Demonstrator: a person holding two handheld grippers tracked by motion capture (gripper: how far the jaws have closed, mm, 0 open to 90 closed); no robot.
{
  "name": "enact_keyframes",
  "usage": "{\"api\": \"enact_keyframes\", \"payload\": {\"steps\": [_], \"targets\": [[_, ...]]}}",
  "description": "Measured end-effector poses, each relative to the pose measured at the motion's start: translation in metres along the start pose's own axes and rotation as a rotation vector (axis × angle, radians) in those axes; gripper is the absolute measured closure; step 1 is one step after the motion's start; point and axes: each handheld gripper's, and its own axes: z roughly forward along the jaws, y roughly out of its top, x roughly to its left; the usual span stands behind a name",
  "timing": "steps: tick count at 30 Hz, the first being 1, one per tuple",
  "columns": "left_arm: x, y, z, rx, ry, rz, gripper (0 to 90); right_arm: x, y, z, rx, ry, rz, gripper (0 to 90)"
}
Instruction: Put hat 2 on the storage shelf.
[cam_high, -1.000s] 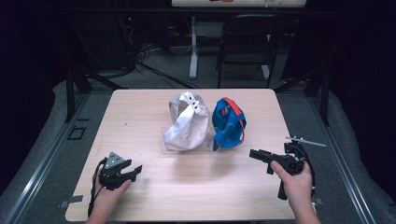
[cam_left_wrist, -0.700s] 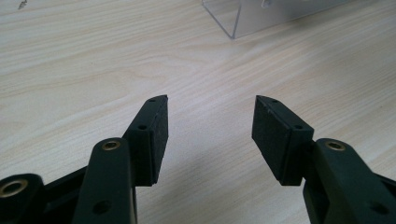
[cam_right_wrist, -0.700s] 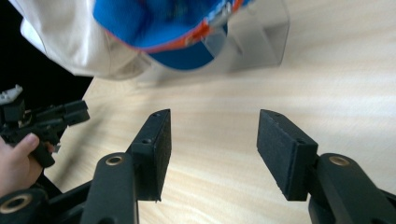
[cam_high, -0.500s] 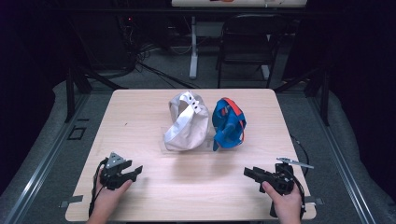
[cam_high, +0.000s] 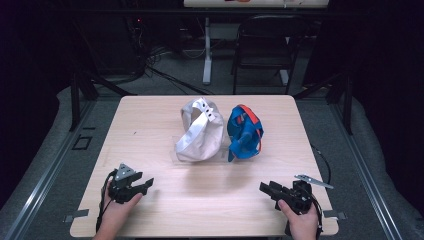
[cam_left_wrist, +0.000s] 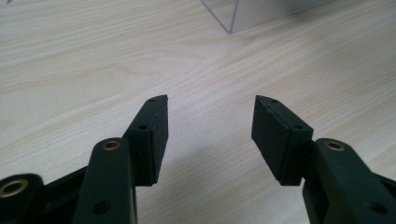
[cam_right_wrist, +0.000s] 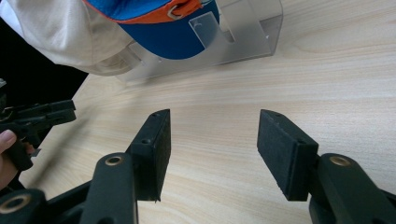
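While beyond parted fingers (cam_right_wrist: 149, 149), caps (cam_high: 220, 132).

light wooden table (cam_high: 150, 125), frame centre | black folding chair (cam_high: 262, 37), upper centre-right on grey floor | white table leg (cam_high: 206, 50), upper centre | black cables (cam_high: 165, 70), upper left of centre

I can read no text, label, brand, number or sign anywhere in front of me. The white cap (cam_high: 200, 131) and the blue cap (cam_high: 244, 132) near the far edge of the table (cam_high: 150, 125) carry no lettering I can make out, and the clear stand (cam_right_wrist: 243, 35) under them is bare.
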Motion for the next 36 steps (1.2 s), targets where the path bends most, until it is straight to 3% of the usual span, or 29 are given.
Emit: {"api": "enact_keyframes", "payload": {"steps": [9, 17, 20, 24, 29, 33, 36], "targets": [[-0.002, 0.002, 0.003, 0.005, -0.006, 0.013, 46.4, 0.001, -0.005, 0.009, 0.021, -0.019, -0.033, 44.7], [-0.01, 0.005, 0.005, 0.001, -0.036, 0.026, 46.5, 0.001, -0.008, 0.015, 0.038, 0.001, -0.04, 44.0], [-0.012, 0.006, 0.005, -0.004, -0.045, 0.034, 46.7, 0.004, -0.008, 0.013, 0.043, -0.021, -0.077, 43.9], [-0.014, 0.008, 0.007, -0.008, -0.052, 0.042, 46.6, 0.003, -0.009, 0.012, 0.033, -0.029, -0.086, 43.9], [-0.016, 0.009, 0.008, -0.01, -0.072, 0.037, 47.5, 0.001, -0.009, 0.012, 0.008, -0.022, -0.051, 43.9], [-0.022, 0.01, 0.009, -0.022, -0.09, 0.048, 49.2, -0.003, -0.008, 0.01, 0.031, -0.033, -0.054, 43.9], [-0.037, 0.013, 0.008, -0.029, -0.096, 0.076, 49.2, -0.004, -0.008, 0.011, 0.015, -0.026, -0.037, 43.8]]}}
